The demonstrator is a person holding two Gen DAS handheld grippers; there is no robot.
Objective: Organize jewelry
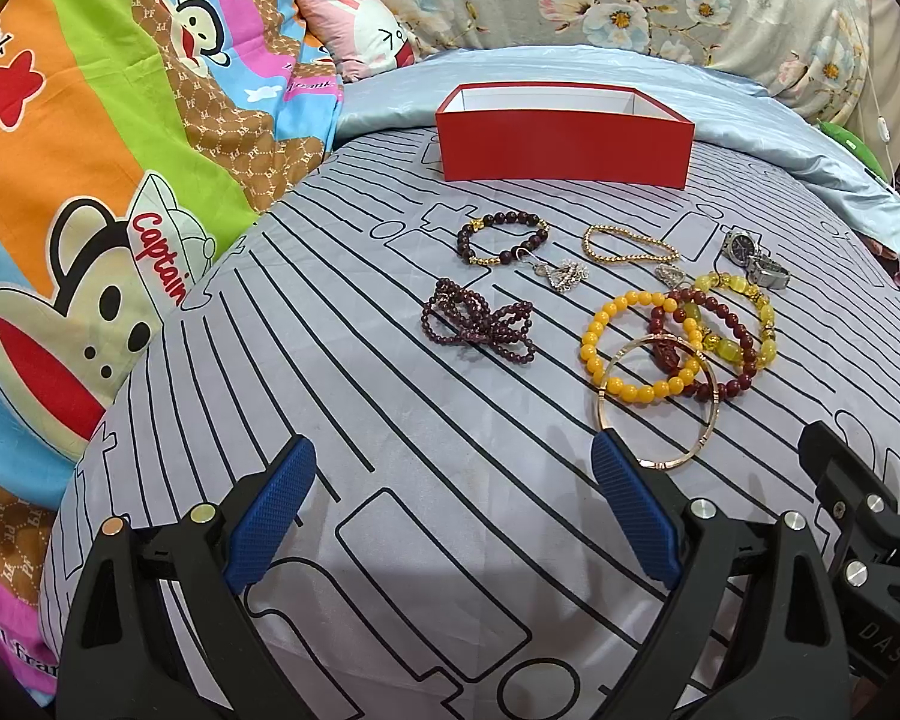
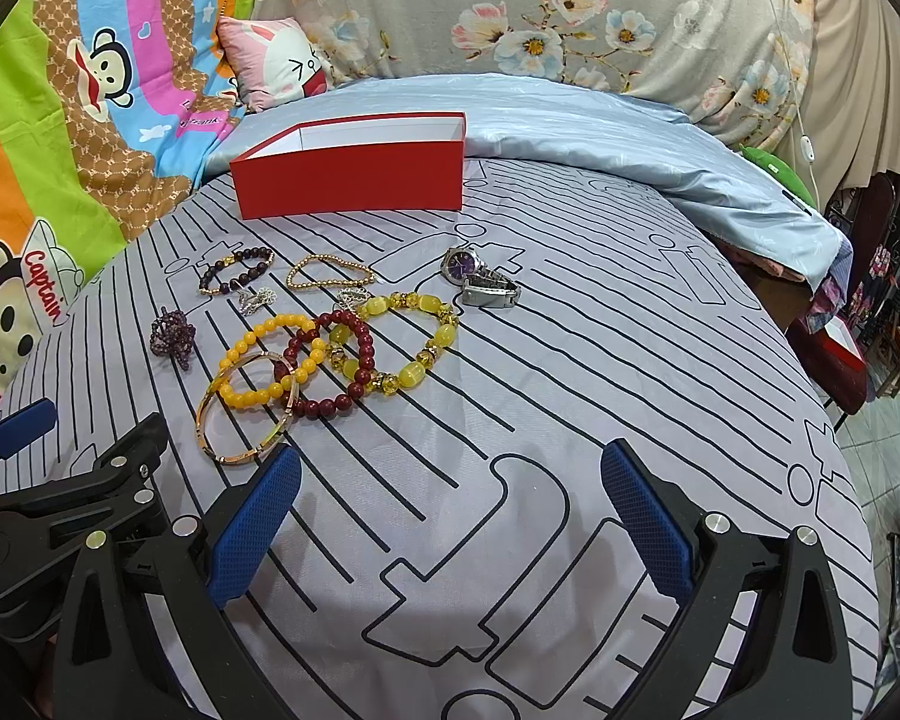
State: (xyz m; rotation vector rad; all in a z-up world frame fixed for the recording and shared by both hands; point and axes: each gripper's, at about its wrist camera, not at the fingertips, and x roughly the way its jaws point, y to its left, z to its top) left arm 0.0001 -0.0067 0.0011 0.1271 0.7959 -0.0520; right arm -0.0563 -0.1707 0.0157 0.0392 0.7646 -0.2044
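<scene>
Left tongs [image 1: 453,468] wide apart, low over bed [image 1: 426,420] | right tongs [image 2: 450,471] too | bangle [image 2: 246,408] partly hidden.

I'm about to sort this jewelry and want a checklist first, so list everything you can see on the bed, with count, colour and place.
Box: 1, red outside, white inside, open, far end.
Dark bead bracelet with gold spacers: 1, maroon, near the box.
Gold chain bracelet: 1, beside it.
Silver pieces: small, count unclear.
Coiled bead strand: 1, purple-maroon, apart.
Watch: 1, silver.
Overlapping bracelets: orange beads, dark red beads, yellow stones, gold bangle.
Bed cover: grey, black lines.
Left gripper: open.
Right gripper: open.
</scene>
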